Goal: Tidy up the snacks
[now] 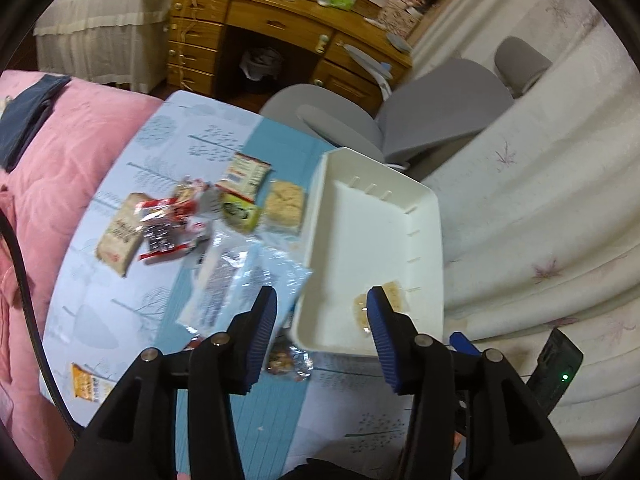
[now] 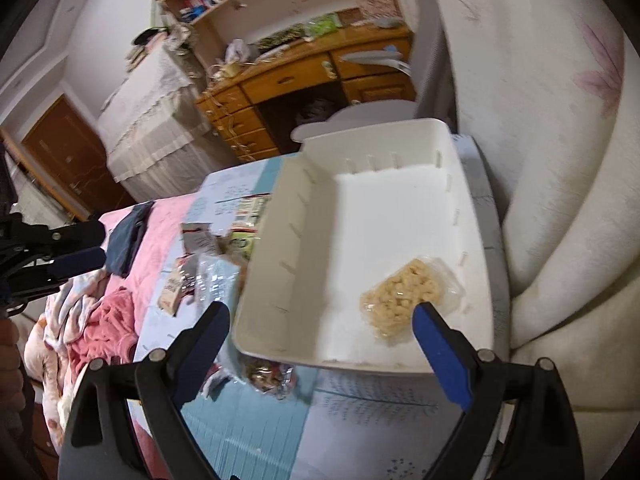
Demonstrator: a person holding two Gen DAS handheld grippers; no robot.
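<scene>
Left hand-held gripper [image 1: 322, 316] jaws apart, nothing between. Right hand-held gripper [image 2: 320, 328] spread wide, empty. Puffed-rice snack [image 2: 404, 300] inside white bin [image 2: 260, 280], near corner. Remaining packets [image 1: 160, 220] on tabletop [image 1: 132, 312].

Snack wrappers [image 1: 160, 220] printed, blurred, no text legible

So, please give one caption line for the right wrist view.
Open right gripper above a white bin holding one wrapped rice snack.
</scene>
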